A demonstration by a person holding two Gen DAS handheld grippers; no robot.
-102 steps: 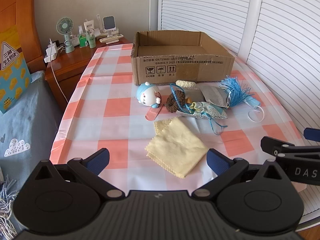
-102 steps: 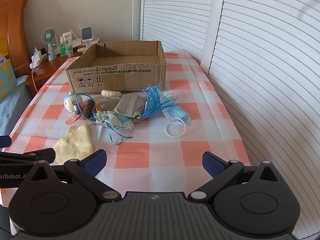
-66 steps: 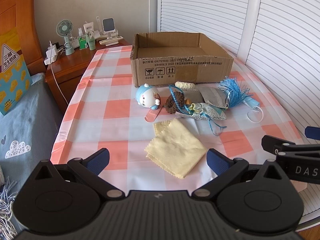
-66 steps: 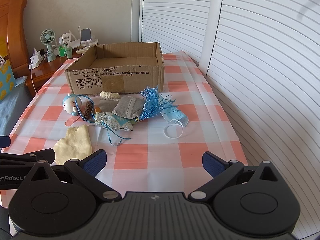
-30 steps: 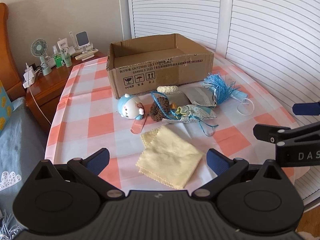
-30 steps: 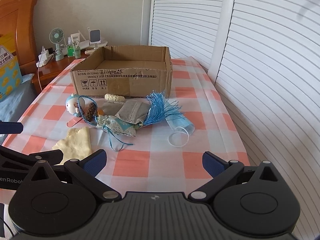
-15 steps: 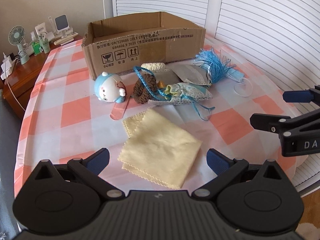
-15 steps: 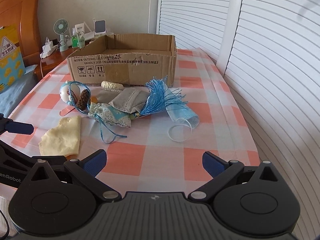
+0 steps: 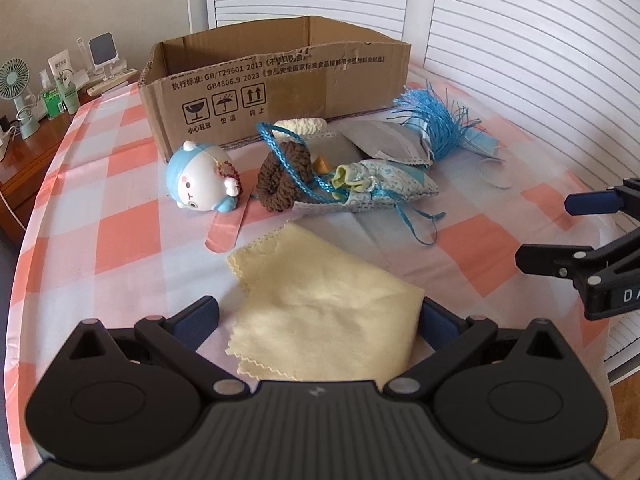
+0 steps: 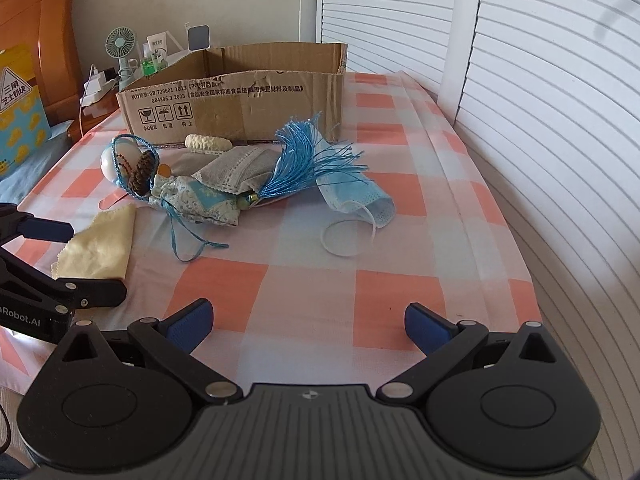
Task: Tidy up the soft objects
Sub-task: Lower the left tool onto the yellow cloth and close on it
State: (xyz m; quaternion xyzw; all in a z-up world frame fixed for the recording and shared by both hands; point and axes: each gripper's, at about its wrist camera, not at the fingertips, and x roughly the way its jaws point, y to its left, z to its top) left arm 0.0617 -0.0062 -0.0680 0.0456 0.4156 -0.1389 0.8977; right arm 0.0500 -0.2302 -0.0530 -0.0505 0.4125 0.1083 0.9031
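A folded yellow cloth (image 9: 324,304) (image 10: 98,242) lies on the checked tablecloth, and my left gripper (image 9: 318,318) stands open with its blue pads on either side of the cloth's near half. Behind the cloth lies a heap of soft things: a blue-white plush toy (image 9: 202,182), a brown knitted piece (image 9: 282,178), a patterned pouch (image 9: 384,182) (image 10: 198,200), a grey pouch (image 10: 240,170), a blue tassel (image 9: 436,124) (image 10: 304,160) and a blue face mask (image 10: 356,200). My right gripper (image 10: 308,326) is open above bare tablecloth, in front of the mask.
An open cardboard box (image 9: 280,84) (image 10: 240,92) stands behind the heap. A wooden nightstand (image 9: 24,152) with a small fan (image 10: 120,46) and bottles is at the far left. White louvred doors (image 10: 540,80) run along the right, close to the table edge (image 10: 532,280).
Both grippers have moved forward and lower toward the table. My left gripper's pads now flank the yellow cloth, which before lay well ahead of them. No object has shifted.
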